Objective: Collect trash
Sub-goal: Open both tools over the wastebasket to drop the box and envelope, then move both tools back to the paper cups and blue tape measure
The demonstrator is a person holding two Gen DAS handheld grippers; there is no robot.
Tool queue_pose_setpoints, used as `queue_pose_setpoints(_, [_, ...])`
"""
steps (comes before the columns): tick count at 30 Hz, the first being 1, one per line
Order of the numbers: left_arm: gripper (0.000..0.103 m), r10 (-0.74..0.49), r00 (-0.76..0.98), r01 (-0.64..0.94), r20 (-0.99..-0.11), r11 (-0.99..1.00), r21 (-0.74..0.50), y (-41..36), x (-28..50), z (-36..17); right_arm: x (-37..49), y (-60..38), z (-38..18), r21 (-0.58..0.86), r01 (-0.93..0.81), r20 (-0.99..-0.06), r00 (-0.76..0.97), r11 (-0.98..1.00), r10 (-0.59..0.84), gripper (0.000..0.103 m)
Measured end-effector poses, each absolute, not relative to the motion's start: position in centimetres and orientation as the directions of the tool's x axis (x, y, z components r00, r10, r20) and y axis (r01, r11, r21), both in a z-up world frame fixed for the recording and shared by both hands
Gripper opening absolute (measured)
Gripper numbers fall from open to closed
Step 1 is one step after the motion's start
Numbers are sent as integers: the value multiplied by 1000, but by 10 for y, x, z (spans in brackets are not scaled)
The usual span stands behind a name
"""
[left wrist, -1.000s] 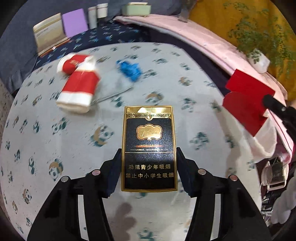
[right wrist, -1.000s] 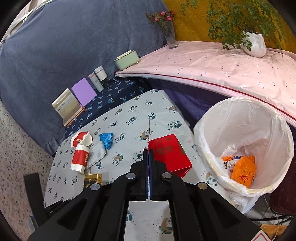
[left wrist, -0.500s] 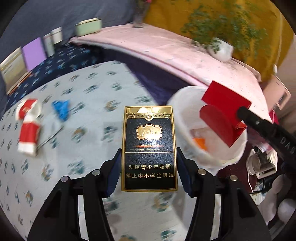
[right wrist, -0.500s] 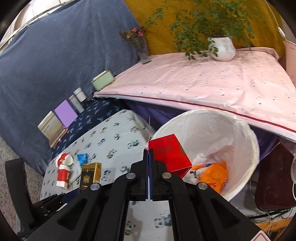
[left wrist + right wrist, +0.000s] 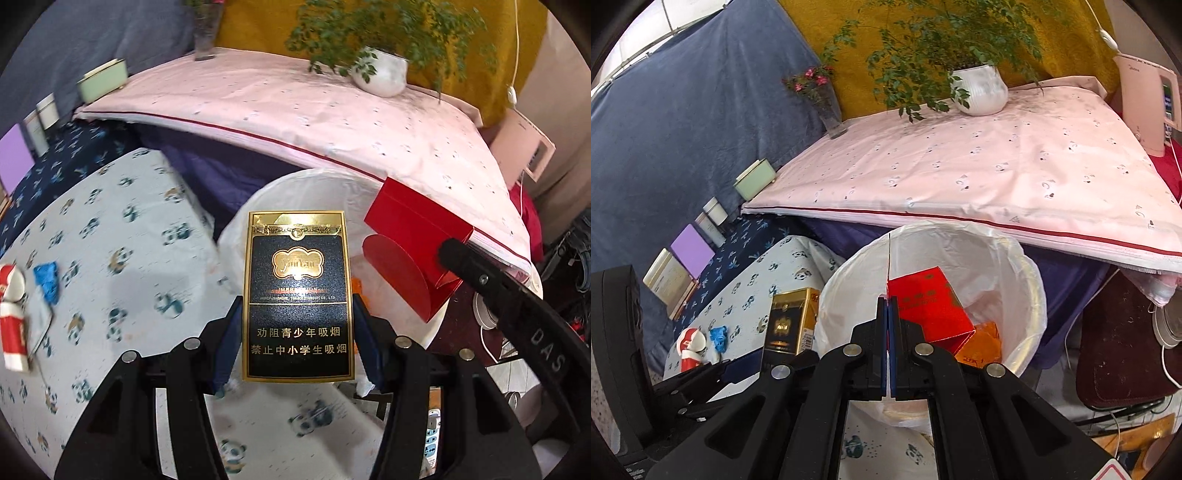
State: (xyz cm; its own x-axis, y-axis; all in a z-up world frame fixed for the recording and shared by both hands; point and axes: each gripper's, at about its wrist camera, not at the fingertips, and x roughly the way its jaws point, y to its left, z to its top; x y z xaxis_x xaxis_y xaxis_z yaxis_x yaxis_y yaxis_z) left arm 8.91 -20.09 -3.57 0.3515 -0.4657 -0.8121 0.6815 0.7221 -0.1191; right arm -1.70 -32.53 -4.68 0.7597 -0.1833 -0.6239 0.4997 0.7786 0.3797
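Right wrist view: right claw (image 5: 888,325) pinching red carton (image 5: 929,310), left claw (image 5: 297,332) clamping cigarette pack (image 5: 297,295), over bin (image 5: 1027,266).

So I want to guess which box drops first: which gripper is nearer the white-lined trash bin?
Right. The right gripper holds the red box over the trash bin opening; the left gripper holds the black-and-gold pack near the rim, table side.

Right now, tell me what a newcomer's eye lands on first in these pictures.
First, the black-and-gold cigarette pack, clamped upright in the left gripper in front of the white-lined trash bin. Next, the red box, pinched by the shut right gripper over the bin's mouth, above an orange wrapper inside.
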Motion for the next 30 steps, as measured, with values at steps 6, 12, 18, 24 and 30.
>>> queue_pose_setpoints(6, [71,-482,344,689,-806,713,-132,-216,91,-38,-22,-338,-52,388,531,-631,749,754,-203,6])
queue_pose_setpoints(12, [79,-466,366,654,-806,744,-133,-208,98,-40,-21,-341,-55,393,538,-636,744,746,-202,10])
queue_pose_setpoints(18, [84,-443,394,608,-805,783,-132,-186,105,-41,-18,-335,-53,391,527,-634,748,755,-194,18])
queue_pose_setpoints(24, [85,-381,458,533,-803,841,-94,-148,113,-42,-11,-319,-49,379,501,-635,753,778,-175,20])
queue_pose_setpoints(30, [88,-306,514,427,-801,901,-70,-102,127,-44,2,-293,-46,366,459,-641,755,810,-138,23])
